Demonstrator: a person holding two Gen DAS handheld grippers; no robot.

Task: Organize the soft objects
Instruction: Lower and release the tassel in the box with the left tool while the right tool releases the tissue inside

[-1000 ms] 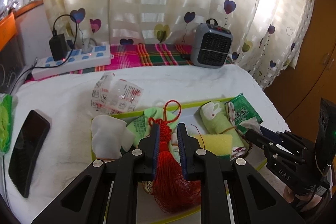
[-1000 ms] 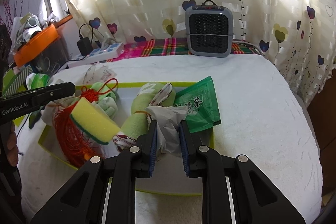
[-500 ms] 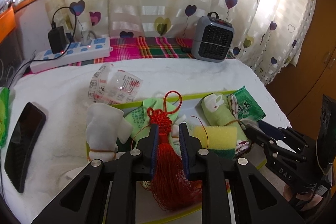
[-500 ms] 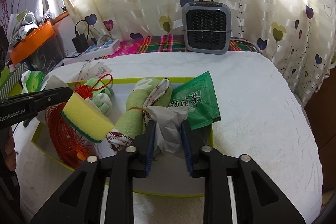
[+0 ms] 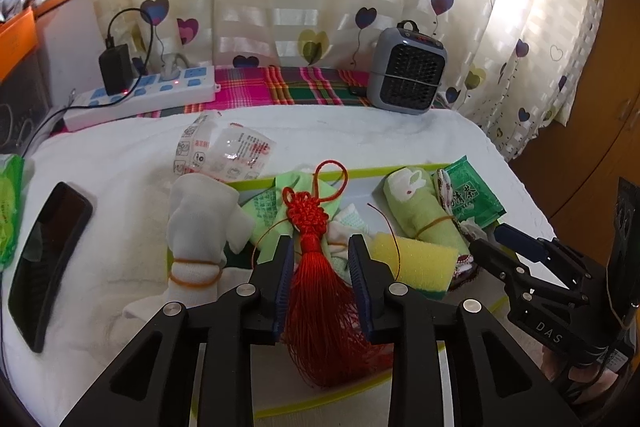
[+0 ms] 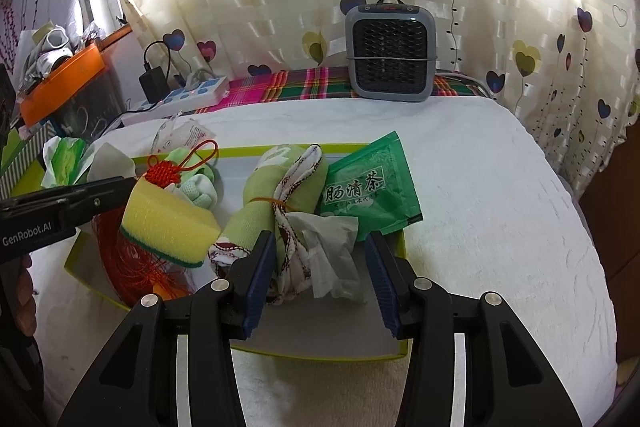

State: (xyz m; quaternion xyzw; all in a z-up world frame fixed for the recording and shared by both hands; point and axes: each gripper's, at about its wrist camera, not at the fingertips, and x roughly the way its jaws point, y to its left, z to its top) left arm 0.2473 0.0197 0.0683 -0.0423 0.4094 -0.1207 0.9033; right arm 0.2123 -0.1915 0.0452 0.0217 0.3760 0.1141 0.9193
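A green-rimmed tray (image 6: pixel 320 351) on the white bed holds soft things. My left gripper (image 5: pixel 320 247) stands open around a red knot tassel (image 5: pixel 316 267), which lies loose in the tray. My right gripper (image 6: pixel 320 241) is open; a crumpled white tissue (image 6: pixel 332 251) lies between its fingers in the tray. Beside it lie a rolled green towel (image 6: pixel 260 211), a yellow sponge (image 6: pixel 168 223) and a green tea packet (image 6: pixel 368 187). A rolled white sock (image 5: pixel 200 227) stands at the tray's left edge.
A grey heater (image 6: pixel 390 47) and a power strip (image 5: pixel 140 99) stand at the back on a plaid cloth. A black phone (image 5: pixel 48 259) and a clear plastic wrapper (image 5: pixel 224 151) lie on the bed left of the tray.
Both grippers have opened: the left let go of the red tassel, the right let go of the white tissue. Both drew back a little.
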